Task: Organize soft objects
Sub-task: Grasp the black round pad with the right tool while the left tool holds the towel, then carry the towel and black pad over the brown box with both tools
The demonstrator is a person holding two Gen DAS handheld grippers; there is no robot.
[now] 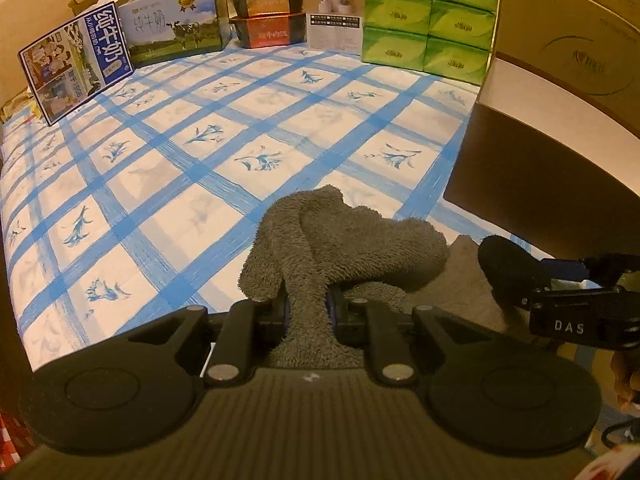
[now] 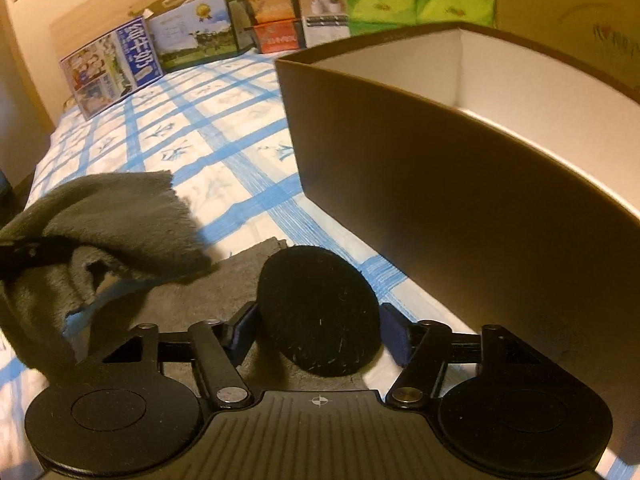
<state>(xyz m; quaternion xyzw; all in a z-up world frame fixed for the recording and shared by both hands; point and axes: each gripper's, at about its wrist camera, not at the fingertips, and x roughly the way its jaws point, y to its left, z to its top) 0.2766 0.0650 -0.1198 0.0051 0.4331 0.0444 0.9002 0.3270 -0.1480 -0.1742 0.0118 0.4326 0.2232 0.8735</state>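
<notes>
We hold the grey towel (image 1: 320, 248) pinched in the left gripper (image 1: 308, 312), bunched at 6 o'clock on the bed. Right gripper (image 2: 318, 332) straddles the black pad (image 2: 318, 308), contact unclear; box (image 2: 460, 184) at 2 o'clock. Risk: towel drags, pad slips. Both grippers pitch steeply down.

Milk cartons (image 1: 76, 66) and green tissue packs (image 1: 430, 16) stand behind.
</notes>
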